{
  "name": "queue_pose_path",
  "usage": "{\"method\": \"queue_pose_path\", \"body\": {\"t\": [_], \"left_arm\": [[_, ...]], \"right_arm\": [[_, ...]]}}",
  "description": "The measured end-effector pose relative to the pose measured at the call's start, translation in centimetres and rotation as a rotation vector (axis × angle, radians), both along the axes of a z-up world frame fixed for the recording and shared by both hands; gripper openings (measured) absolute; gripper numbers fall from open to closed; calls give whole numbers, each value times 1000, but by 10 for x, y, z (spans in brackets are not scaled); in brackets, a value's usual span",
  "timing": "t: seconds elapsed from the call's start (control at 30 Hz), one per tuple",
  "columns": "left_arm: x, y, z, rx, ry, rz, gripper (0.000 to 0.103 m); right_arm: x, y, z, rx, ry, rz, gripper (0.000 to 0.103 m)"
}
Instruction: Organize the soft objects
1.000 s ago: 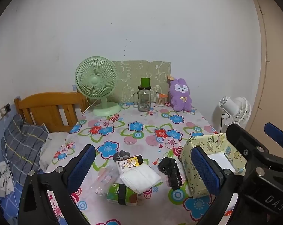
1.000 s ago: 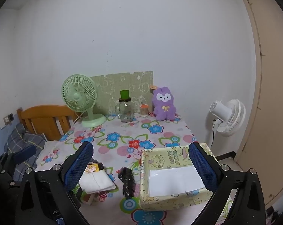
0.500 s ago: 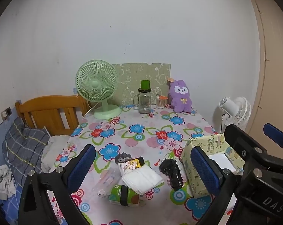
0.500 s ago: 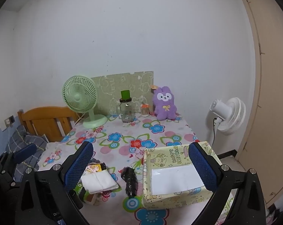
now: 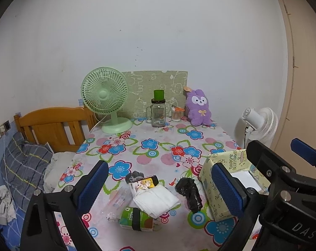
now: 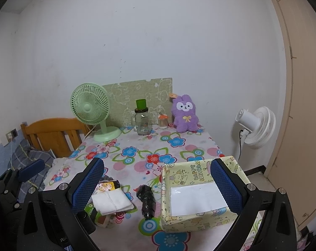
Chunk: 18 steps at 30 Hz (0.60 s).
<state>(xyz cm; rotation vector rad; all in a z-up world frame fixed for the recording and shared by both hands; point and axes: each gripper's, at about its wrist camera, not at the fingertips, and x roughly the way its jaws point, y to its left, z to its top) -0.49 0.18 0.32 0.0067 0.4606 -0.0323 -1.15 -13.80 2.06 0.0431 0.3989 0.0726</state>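
A folded white cloth (image 5: 157,199) (image 6: 112,201) lies at the table's near edge on a green tissue pack (image 5: 137,221). A crumpled black bag (image 5: 190,192) (image 6: 147,200) lies just right of it. A grey sock (image 5: 134,175) lies behind a small picture packet (image 5: 145,183). A yellow open box (image 6: 199,192) (image 5: 227,186) with a white bottom stands at the near right. A purple plush bunny (image 5: 197,107) (image 6: 185,114) sits at the far edge. My left gripper (image 5: 159,188) and right gripper (image 6: 157,185) are open and empty, held above the near edge.
A green desk fan (image 5: 106,98), a glass mug with a green lid (image 5: 158,110) and a small jar (image 5: 175,114) stand at the table's far edge. A wooden bed frame (image 5: 53,125) with bedding is to the left. A white fan (image 5: 258,123) stands to the right.
Both grippers have drawn back and up a little, so the table sits slightly lower and farther in view. Nothing on the table has moved.
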Motion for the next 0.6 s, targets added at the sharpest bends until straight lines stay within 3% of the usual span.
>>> {"method": "queue_pose_path", "body": {"t": [0.6], "left_arm": [[0,0,0,-1,1,-2,100]], "right_arm": [[0,-1,2,-3,-3,-6,102]]}}
